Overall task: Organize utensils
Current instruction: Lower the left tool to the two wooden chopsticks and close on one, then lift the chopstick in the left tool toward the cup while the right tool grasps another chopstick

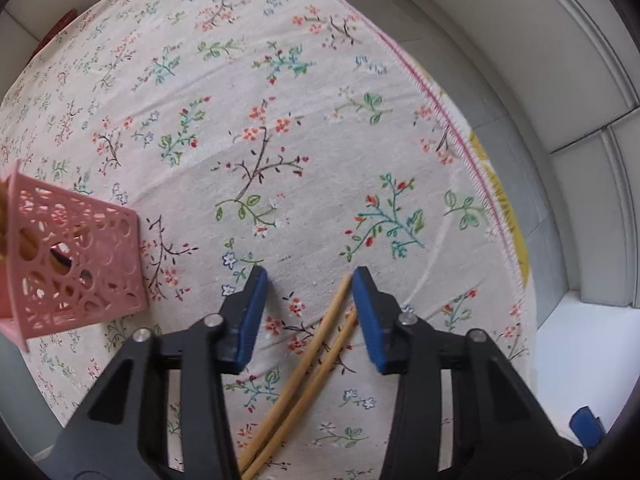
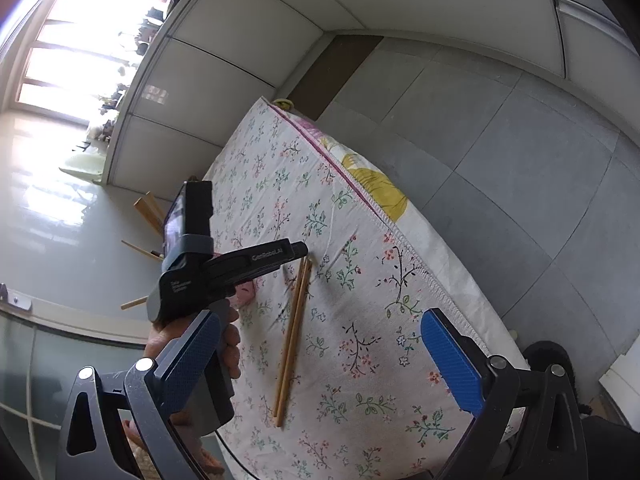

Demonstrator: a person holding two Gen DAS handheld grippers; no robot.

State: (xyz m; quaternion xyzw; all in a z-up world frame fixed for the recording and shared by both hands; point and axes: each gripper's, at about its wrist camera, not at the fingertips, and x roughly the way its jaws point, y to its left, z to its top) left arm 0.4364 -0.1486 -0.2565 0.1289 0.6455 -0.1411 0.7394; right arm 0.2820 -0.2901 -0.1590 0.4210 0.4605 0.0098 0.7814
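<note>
Two slim chopsticks (image 1: 308, 376) of pale, smooth wood or bamboo lie side by side on the tablecloth (image 1: 280, 100), touching along most of their length like one double rod. The cloth is a matte, slightly creased fabric, off-white to pinkish, printed with small sprigs of red, teal and green flowers; one edge carries a pink stitched hem, and beyond that hem a second layer with a large yellow print shows.

Taking the chopsticks as the landmark: the left gripper (image 1: 310, 276) points down over their far ends, its two blue ribbed pads (image 1: 252, 316) on black plastic arms standing apart, one on each side of the pair. The tips of the sticks lie just beside the right-hand pad, and whether they touch it cannot be told; the other pad is clear of them, so nothing is clamped. To the left of the chopsticks, near but apart, stands one pink plastic basket (image 1: 76, 260), square-sided with walls pierced by round and leaf-shaped holes (something brownish shows through the lattice, too unclear to name).

In the right wrist view the same two chopsticks (image 2: 294, 340) run lengthwise down the cloth, with a hand (image 2: 230, 346) gripping the left tool's handle just to their left. The right gripper (image 2: 320, 364) hangs above their near ends with its jaws wide apart and empty, its pads blue and finely textured.
</note>
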